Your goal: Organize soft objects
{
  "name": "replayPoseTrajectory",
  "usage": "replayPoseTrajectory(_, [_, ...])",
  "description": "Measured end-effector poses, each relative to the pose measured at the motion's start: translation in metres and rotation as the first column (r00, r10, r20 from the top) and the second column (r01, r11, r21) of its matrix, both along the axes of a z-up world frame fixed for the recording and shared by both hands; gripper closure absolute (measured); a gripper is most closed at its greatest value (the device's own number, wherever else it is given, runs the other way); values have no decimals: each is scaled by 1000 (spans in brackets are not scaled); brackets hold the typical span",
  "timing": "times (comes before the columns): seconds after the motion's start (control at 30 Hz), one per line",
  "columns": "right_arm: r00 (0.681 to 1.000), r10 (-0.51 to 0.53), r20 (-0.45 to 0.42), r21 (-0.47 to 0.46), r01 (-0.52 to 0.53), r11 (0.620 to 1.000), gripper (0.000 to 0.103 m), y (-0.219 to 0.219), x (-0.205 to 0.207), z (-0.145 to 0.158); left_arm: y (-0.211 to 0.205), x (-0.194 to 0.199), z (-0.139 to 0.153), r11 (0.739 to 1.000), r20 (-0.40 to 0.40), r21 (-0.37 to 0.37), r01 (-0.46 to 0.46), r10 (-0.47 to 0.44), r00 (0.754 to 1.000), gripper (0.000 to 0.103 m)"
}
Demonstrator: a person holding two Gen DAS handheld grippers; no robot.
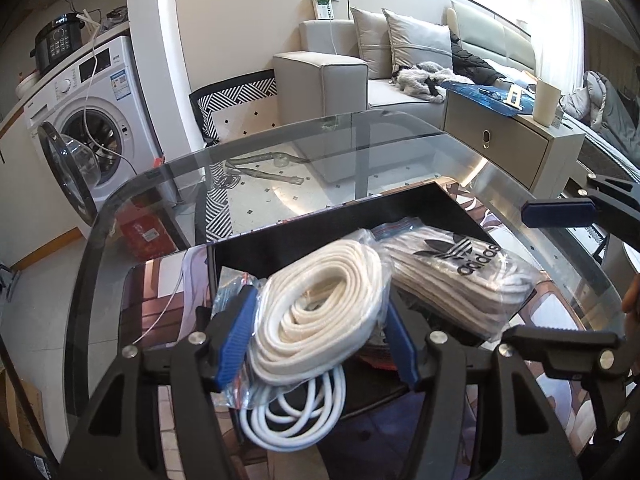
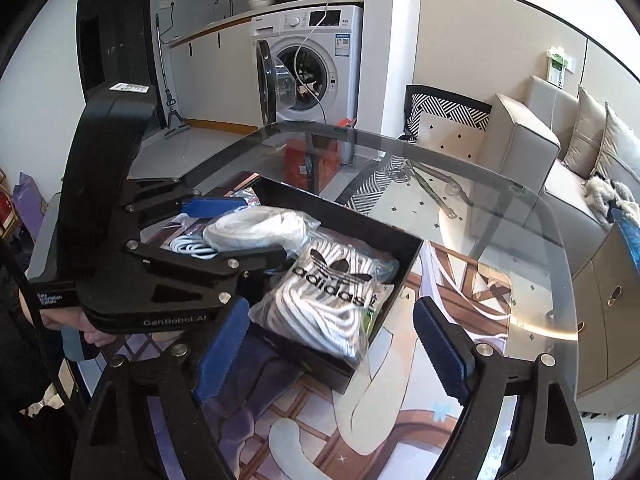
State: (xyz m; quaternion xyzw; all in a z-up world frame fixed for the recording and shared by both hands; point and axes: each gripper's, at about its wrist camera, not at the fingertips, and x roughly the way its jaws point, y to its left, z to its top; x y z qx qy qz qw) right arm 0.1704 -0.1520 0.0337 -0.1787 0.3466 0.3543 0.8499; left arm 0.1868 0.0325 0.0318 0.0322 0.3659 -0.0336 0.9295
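Note:
A clear bag of coiled white cord [image 1: 320,304] hangs over the near left corner of a black open box [image 1: 340,224]. My left gripper [image 1: 318,340] has its blue pads against both sides of the bag. In the right wrist view the left gripper [image 2: 256,232] reaches in from the left around that bag [image 2: 260,222]. A second clear bag with white striped cloth and an adidas logo [image 2: 332,292] lies inside the box [image 2: 340,216]. My right gripper [image 2: 332,348] stands wide open just short of it, nothing between its pads. From the left wrist camera the right gripper [image 1: 560,276] is at the right edge.
The box sits on a printed mat [image 2: 460,280] on a glass table [image 1: 280,148]. A hand [image 2: 92,332] holds the left gripper. Beyond the table are a grey sofa [image 1: 320,80], a cabinet [image 1: 500,140] and a washing machine [image 2: 312,60] with its door open.

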Motion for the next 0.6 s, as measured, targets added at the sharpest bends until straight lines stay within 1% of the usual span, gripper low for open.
replayPoseTrajectory(0.07, [1000, -2, 5, 10, 2, 1000, 17, -5, -3, 1, 1, -3, 2, 1000, 1, -3, 1, -1, 1000, 38])
replayPoseTrajectory(0.13, [1000, -9, 12, 23, 8, 1000, 15, -9, -7, 1, 2, -9, 4, 1000, 9, -12, 7, -7, 1000, 31])
replayPoseTrajectory(0.2, [1000, -17, 26, 48, 16, 999, 9, -14, -7, 1, 3, -15, 7, 1000, 26, -14, 8, -7, 1000, 16])
replayPoseTrajectory(0.27, [999, -28, 35, 84, 25, 996, 4, -20, -11, 2, 4, -26, 12, 1000, 62, -11, 12, -11, 998, 14])
replayPoseTrajectory(0.33, [998, -40, 46, 115, 34, 993, 1, -24, -12, 2, 5, -34, 16, 1000, 85, -14, 4, -2, 996, 7])
replayPoseTrajectory(0.37, [998, -49, 50, 132, 42, 990, 1, -27, -14, 1, 7, -38, 17, 1000, 97, -16, -7, 9, 995, 2])
replayPoseTrajectory(0.4, [997, -55, 52, 144, 47, 988, 1, -29, -15, 1, 9, -44, 19, 999, 119, -23, -24, 27, 993, 0])
replayPoseTrajectory(0.47, [995, -77, 67, 177, 65, 982, 1, -31, -19, 1, 12, -52, 19, 998, 147, -41, -46, 52, 988, 0])
replayPoseTrajectory(0.6, [990, -101, 102, 242, 73, 967, 1, -35, -25, 1, 19, -63, 13, 994, 163, -71, -81, 91, 982, 0])
